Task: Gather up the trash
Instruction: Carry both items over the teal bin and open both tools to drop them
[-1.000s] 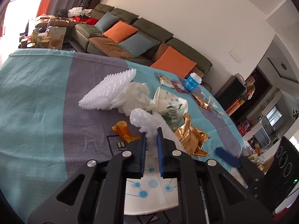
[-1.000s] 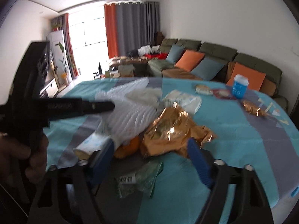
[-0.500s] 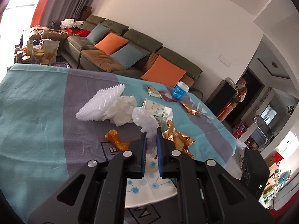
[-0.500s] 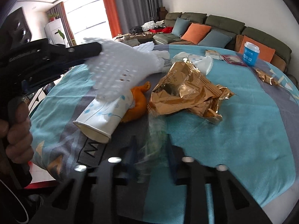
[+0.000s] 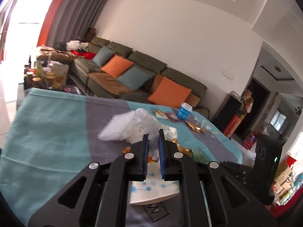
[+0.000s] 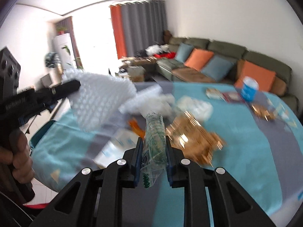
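A white, bubbly foam-net sleeve (image 5: 144, 121) stood pinched between blue pads, lifted clear of the teal-and-grey tablecloth; in the right wrist view it hung as a wide dimpled sheet (image 6: 102, 102). A clear plastic wrapper with green print (image 6: 154, 141) was clamped upright, crumpled, off the cloth. Down on the cloth lay a crinkled gold foil bag (image 6: 195, 140), an orange scrap (image 6: 135, 126), a white paper cup with blue dots on its side (image 5: 153, 189), and more white foam netting (image 5: 117, 130).
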